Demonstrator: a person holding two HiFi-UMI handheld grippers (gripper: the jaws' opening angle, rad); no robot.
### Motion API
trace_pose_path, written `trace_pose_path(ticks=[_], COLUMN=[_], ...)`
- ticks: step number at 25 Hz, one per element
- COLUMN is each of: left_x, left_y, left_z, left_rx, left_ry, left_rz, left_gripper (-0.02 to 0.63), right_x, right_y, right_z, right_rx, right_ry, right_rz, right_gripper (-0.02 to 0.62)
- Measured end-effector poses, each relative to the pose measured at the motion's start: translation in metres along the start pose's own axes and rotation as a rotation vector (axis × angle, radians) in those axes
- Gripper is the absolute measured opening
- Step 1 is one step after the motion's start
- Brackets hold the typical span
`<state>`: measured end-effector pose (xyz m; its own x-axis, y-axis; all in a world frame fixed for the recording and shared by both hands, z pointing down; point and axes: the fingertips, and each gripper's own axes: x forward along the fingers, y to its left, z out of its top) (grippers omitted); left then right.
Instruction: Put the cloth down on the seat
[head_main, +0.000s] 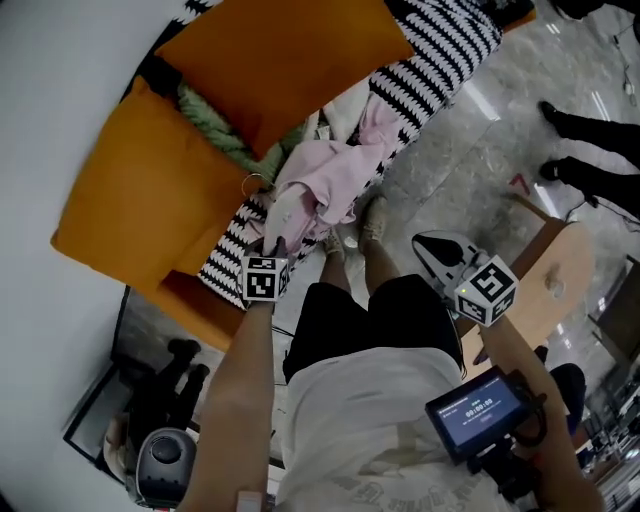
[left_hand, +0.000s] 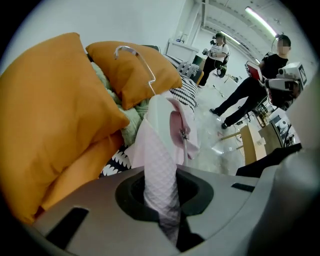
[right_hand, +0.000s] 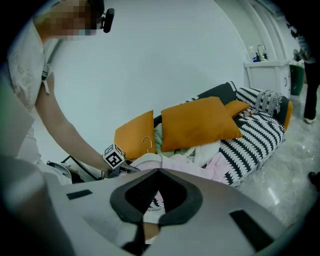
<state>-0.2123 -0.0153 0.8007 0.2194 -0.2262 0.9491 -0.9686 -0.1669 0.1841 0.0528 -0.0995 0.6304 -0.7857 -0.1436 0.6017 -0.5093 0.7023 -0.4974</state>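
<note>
Pink cloth (left_hand: 161, 170) is pinched between the nearly closed left tongs (left_hand: 163, 210); the right tongs (right_hand: 146, 224) are closed together, empty.

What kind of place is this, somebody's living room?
Probably not a home: more likely a lab or studio with a mock lounge. A sofa with orange cushions stands on a polished stone floor, under strip lights, and other people stand nearby with equipment.
</note>
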Motion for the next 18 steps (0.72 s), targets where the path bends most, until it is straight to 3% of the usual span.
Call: trace_pose_path(ticks=[7, 18], left_x=[0.038, 0.08], left_y=[0.014, 0.069], left_z=[0.009, 0.001], left_rx=[0.041, 0.018], left_ry=[-0.002, -0.001], left_rz=[-0.006, 0.027], left_gripper=[0.051, 0.074], right_x=[0.012, 0.025], right_y=[-0.005, 0.004], right_z=[-0.021, -0.058], right_rx=[0.022, 0.051], right_ry=[0.046, 0.128], right_rz=[0.015, 0.021], right_gripper=[0.015, 0.015])
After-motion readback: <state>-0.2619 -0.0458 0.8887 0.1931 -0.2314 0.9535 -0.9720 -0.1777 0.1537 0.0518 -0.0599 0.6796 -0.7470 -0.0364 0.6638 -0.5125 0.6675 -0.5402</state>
